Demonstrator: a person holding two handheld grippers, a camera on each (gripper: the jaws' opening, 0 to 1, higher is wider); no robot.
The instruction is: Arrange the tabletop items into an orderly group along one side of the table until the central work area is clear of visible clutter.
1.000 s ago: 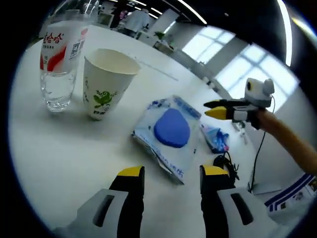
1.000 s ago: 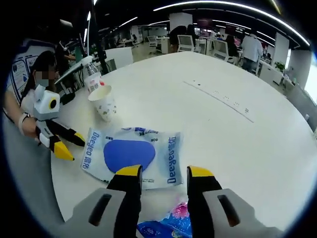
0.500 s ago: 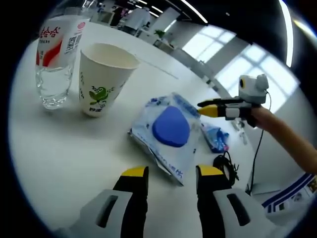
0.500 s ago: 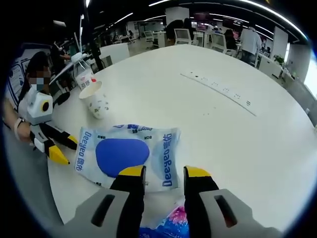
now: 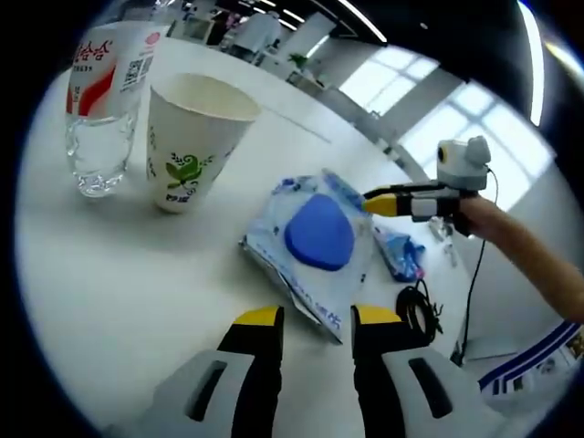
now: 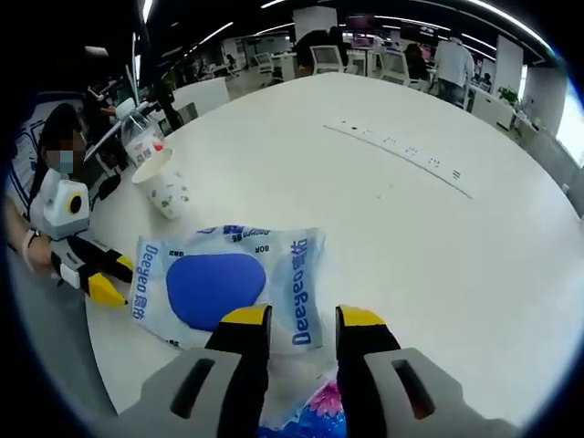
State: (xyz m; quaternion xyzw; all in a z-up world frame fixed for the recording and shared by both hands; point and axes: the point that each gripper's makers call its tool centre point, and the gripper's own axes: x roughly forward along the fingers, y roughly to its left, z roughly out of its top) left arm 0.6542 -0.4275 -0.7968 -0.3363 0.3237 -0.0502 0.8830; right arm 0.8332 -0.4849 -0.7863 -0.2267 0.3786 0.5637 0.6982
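A white and blue wet-wipes pack (image 5: 315,245) (image 6: 219,287) lies flat on the white round table (image 5: 119,274) (image 6: 411,237). My left gripper (image 5: 318,319) is open, its jaws narrowed, and the pack's near corner lies between them. My right gripper (image 6: 302,318) (image 5: 374,203) is open with a narrow gap over the pack's opposite edge. Beneath it lies a small blue and pink packet (image 6: 315,412) (image 5: 400,257). A paper cup (image 5: 193,141) (image 6: 164,187) with a green print stands upright next to a clear water bottle (image 5: 102,100) (image 6: 137,141). The left gripper (image 6: 96,274) also shows at the table's rim.
A black cable (image 5: 415,312) is coiled near the table's edge beside the blue packet. A cable-port strip (image 6: 401,155) runs across the far tabletop. A seated person (image 6: 50,164) is beyond the rim. The wide white surface behind the pack is free.
Both grippers' jaws have drawn closer together over the second. The right gripper has moved in to the pack's edge. Pack, cup and bottle stay in place.
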